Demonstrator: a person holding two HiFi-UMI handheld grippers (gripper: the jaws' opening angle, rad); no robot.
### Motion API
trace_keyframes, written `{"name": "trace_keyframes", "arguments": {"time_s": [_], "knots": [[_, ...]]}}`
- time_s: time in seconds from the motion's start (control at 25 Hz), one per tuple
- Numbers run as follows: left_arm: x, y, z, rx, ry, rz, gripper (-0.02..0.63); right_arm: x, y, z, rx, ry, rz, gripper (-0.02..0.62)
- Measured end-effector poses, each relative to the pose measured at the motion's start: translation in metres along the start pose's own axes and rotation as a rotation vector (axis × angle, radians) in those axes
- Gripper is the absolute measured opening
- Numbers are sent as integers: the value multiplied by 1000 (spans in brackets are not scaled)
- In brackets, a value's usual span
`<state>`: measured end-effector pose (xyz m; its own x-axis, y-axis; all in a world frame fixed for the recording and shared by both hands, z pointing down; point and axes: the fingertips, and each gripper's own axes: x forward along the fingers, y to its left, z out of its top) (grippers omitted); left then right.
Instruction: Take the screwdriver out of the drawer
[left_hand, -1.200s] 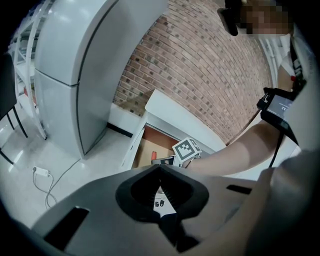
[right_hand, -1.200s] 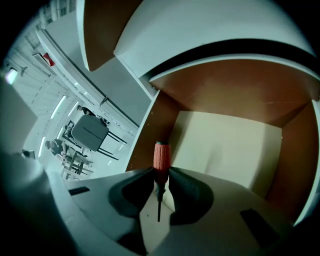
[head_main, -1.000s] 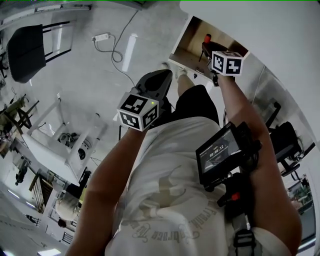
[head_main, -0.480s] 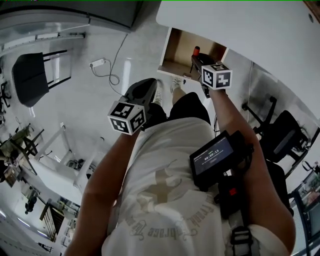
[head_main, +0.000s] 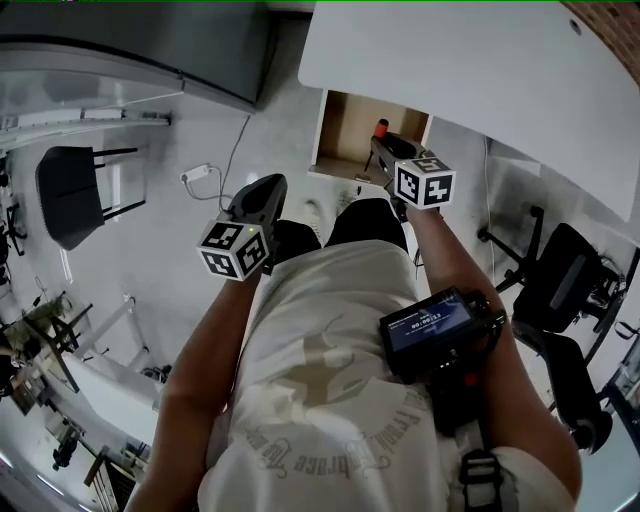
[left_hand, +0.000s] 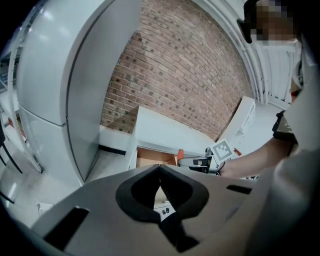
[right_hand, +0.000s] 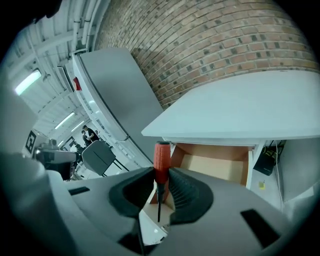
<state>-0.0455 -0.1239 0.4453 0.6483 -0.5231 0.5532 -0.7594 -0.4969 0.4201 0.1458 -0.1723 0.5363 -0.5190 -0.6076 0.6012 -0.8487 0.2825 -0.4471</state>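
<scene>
Here right gripper (right_hand: 161, 176) clamps the screwdriver (right_hand: 161, 159), partly hiding the drawer (right_hand: 220, 166); left gripper (left_hand: 160, 170) closed, empty.

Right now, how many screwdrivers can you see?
1. The screwdriver, with a red handle, is pinched in the right tongs by the open drawer. Others may hide deeper inside the drawer.

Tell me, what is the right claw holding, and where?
A screwdriver, pinched by its red handle in the right claw. The left claw holds nothing.
</scene>
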Motion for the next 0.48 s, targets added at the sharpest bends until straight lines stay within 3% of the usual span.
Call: {"name": "trace_keyframes", "arguments": {"time_s": [0.48], "knots": [[9, 4, 39, 38, -48, -90, 21, -30, 25, 53, -47, -95, -28, 104]]}}
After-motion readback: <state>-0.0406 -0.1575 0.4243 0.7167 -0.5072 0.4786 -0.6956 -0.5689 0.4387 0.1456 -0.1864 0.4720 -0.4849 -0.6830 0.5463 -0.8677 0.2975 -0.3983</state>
